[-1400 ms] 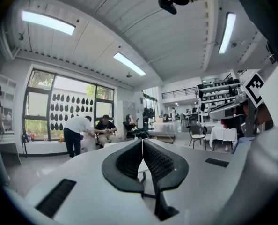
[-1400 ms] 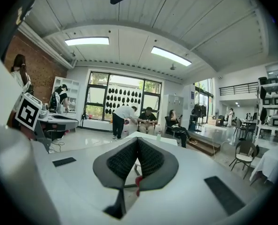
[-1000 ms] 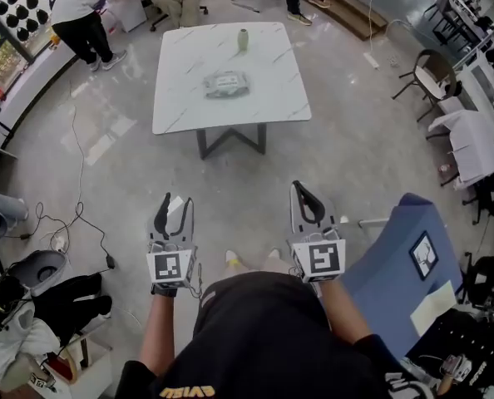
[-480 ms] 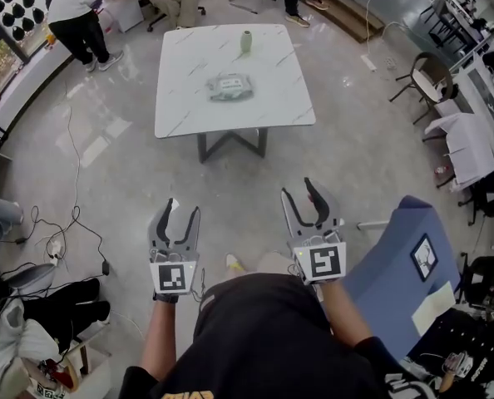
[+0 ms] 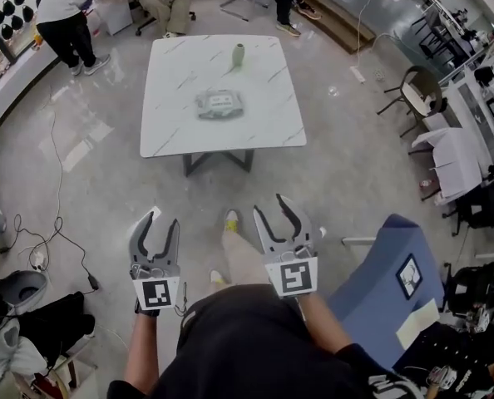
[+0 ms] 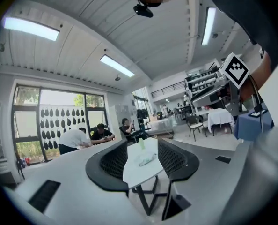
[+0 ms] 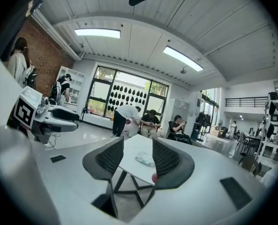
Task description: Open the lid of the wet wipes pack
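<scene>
The wet wipes pack (image 5: pixel 220 104) lies flat near the middle of the white marble table (image 5: pixel 255 131), its lid down; it also shows far off as the pack (image 6: pixel 146 161) and the pack (image 7: pixel 144 160). Both grippers are held close to the person's body, well short of the table, pointing toward it. The left gripper (image 5: pixel 162 220) has its jaws apart and closing, with nothing between them; in its own view the left gripper (image 6: pixel 142 146) frames the distant table. The right gripper (image 5: pixel 272 206) is open wide and empty, as the right gripper (image 7: pixel 138 140) view confirms.
A pale green bottle (image 5: pixel 239 54) stands at the table's far edge. A blue chair (image 5: pixel 380 273) is close on the right. Bags and cables (image 5: pixel 22 306) lie on the floor at left. People (image 5: pixel 72 7) sit and stand beyond the table.
The right gripper's jaws went from shut to wide open, and the left's spread wider. Both hands shifted across the view as the person moved.
</scene>
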`<act>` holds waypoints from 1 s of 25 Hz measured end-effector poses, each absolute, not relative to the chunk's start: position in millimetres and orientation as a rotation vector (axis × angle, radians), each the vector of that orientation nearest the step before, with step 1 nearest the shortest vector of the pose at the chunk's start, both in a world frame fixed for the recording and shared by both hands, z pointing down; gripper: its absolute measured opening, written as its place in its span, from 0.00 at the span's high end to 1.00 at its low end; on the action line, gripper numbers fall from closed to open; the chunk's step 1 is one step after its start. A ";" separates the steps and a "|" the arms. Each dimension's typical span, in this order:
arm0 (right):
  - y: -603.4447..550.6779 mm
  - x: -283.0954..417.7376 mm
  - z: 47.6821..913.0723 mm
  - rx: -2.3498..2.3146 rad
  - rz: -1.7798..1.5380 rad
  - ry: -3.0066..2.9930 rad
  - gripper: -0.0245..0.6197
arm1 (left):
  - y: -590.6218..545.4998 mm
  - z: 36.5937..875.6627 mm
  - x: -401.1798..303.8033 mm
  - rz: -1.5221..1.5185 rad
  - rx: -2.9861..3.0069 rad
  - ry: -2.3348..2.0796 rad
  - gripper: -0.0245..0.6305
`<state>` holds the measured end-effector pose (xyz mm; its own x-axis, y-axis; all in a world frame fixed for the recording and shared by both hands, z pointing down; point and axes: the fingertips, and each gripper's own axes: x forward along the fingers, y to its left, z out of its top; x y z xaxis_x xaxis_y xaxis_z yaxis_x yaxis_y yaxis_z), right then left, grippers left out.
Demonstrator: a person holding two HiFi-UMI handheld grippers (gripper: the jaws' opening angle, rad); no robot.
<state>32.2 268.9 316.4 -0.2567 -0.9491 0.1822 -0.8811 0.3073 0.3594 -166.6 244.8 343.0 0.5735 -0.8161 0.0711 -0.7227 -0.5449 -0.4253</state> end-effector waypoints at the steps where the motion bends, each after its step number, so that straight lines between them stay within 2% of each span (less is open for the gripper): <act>1: 255.3 34.8 320.8 1.646 -0.246 -2.233 0.67 | 232.9 347.3 -165.4 -0.405 -2.443 1.246 0.64; 7: 154.3 58.0 333.2 1.619 -0.259 -2.233 0.67 | 144.9 361.6 -147.4 -0.478 -2.476 1.311 0.64; 17: 2.0 108.4 379.3 1.490 -0.121 -2.205 0.68 | -21.8 371.7 -72.6 -0.546 -2.552 1.266 0.64; 25: -87.4 117.6 417.2 1.374 -0.209 -2.141 0.68 | -124.3 401.1 -32.3 -0.596 -2.658 1.237 0.66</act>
